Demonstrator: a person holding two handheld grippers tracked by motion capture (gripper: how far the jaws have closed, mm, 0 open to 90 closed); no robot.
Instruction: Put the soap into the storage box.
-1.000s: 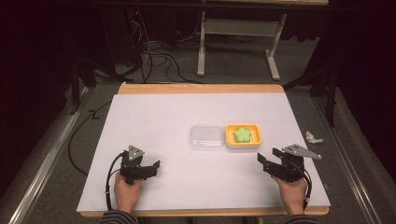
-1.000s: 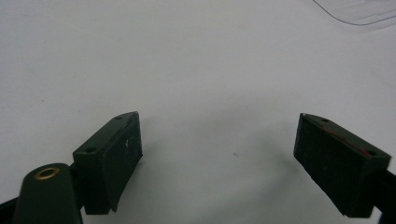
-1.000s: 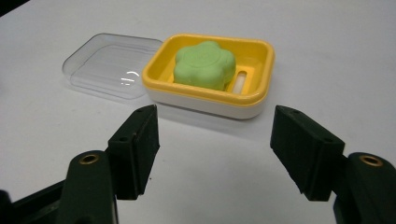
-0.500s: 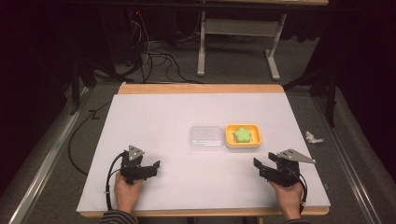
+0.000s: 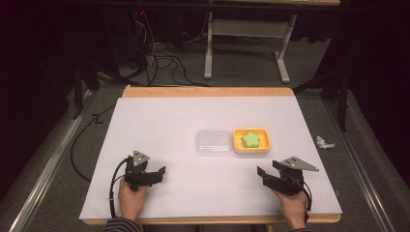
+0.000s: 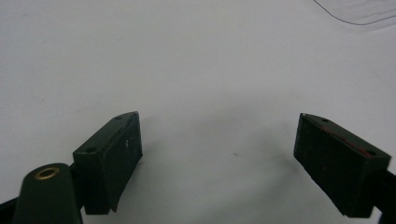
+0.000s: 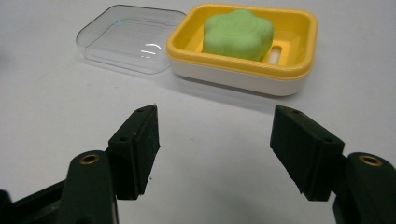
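Your white table (image 5: pixel 193 125) carries everything; both tongs sit over its near edge, well apart from each other.

Your left gripper (image 5: pixel 153 175) rests low over bare table at the near left, held in your left hand (image 5: pixel 131 199). In the left gripper view its jaws stand wide, nothing between them, and a corner of the clear lid (image 6: pixel 359 11) shows far ahead and off to the jaws' right.

Your right gripper (image 5: pixel 266 176) sits at the near right in your right hand (image 5: pixel 295 208), jaws likewise spread wide and empty, with the grey three-cornered plate on top. It points toward the middle of the table.

The clear lid (image 5: pixel 213 141) lies ahead of the right gripper and to its left, open side up, touching the soap dish.

The yellow soap dish (image 7: pixel 299 56) stands ahead of the right gripper, well clear of the jaw tips and slightly right of their gap.

The green flower-shaped soap (image 7: pixel 238 33) lies inside the dish.
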